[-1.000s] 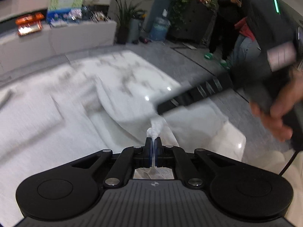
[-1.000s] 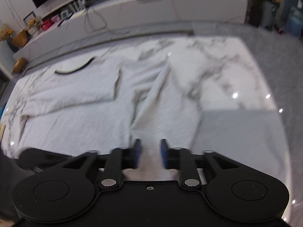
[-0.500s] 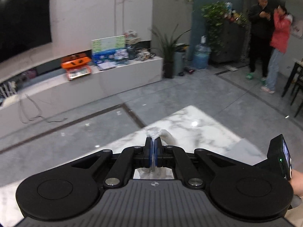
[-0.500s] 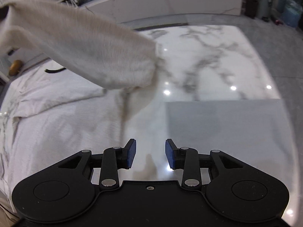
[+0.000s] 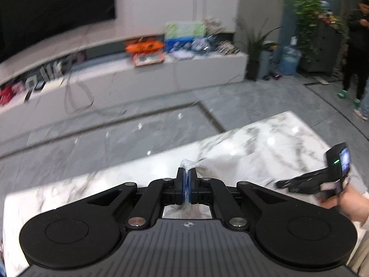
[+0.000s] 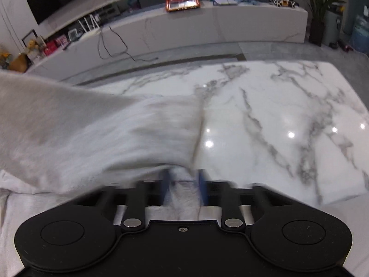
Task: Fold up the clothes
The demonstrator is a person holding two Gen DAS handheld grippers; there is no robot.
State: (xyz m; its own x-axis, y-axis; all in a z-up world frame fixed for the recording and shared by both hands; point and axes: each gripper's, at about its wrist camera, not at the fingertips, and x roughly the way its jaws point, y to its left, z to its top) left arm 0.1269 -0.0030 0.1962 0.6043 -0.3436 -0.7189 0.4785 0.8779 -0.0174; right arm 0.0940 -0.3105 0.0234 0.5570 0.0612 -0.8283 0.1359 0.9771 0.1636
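Observation:
A white garment (image 6: 103,138) lies on the marble table (image 6: 276,115), with one part raised and stretched across the left of the right wrist view. My left gripper (image 5: 186,168) is shut on a bunched corner of the garment (image 5: 230,166), held above the table's far edge. My right gripper (image 6: 184,184) is low over the cloth, its jaws closing on a fold that fills the gap between the blurred blue pads (image 6: 203,187). In the left wrist view the right gripper (image 5: 283,183) appears at the right edge, held by a hand (image 5: 346,198).
The table's right half (image 6: 299,150) is bare marble with glare spots. Beyond it are grey floor tiles (image 5: 115,138), a long low white bench (image 6: 207,30) with boxes and a trailing cable, potted plants (image 5: 256,46), and people standing at the far right (image 5: 355,46).
My left gripper has lifted the corner and carried it across the table, its view swinging up toward the room. My right gripper has come down onto the cloth and its jaws have narrowed around a fold.

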